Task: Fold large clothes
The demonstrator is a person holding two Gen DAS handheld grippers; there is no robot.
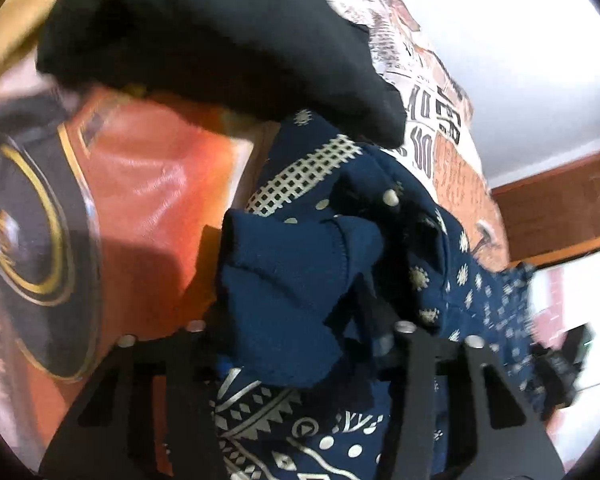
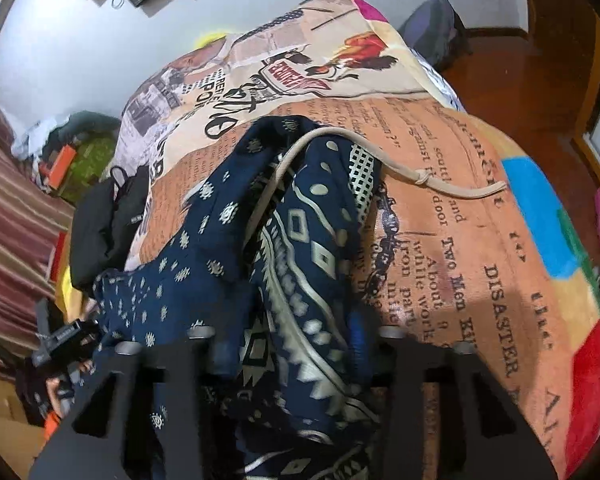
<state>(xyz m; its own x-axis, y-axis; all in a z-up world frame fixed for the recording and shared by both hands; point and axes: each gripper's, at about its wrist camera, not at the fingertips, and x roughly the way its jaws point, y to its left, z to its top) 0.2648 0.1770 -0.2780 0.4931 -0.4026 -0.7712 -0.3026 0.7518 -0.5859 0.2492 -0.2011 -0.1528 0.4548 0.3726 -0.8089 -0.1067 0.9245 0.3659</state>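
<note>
The patterned garment [image 2: 300, 240] lies bunched on the bedspread [image 2: 480, 208] (its drawstring [image 2: 440, 184] trailing right), a dark garment [image 2: 100, 224] at its left.

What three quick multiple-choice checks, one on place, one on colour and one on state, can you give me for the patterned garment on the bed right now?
1. Where does the beige drawstring cord end?
A. on the orange newspaper-print blanket
B. inside a drawer
C. on the floor

2. What colour is the printed garment between the grippers?
A. red with black stripes
B. navy blue with cream patterns
C. plain white

3. How does that garment lie?
A. folded flat in a neat square
B. hanging on a hanger
C. bunched, with cloth between the jaws of both the left gripper and the right gripper

Answers: 1 A, the cord's knotted tip rests on the blanket's printed text. 2 B, dark blue cloth carries cream dots and geometric bands. 3 C, both wrist views show crumpled folds filling the space between the fingers.
</note>
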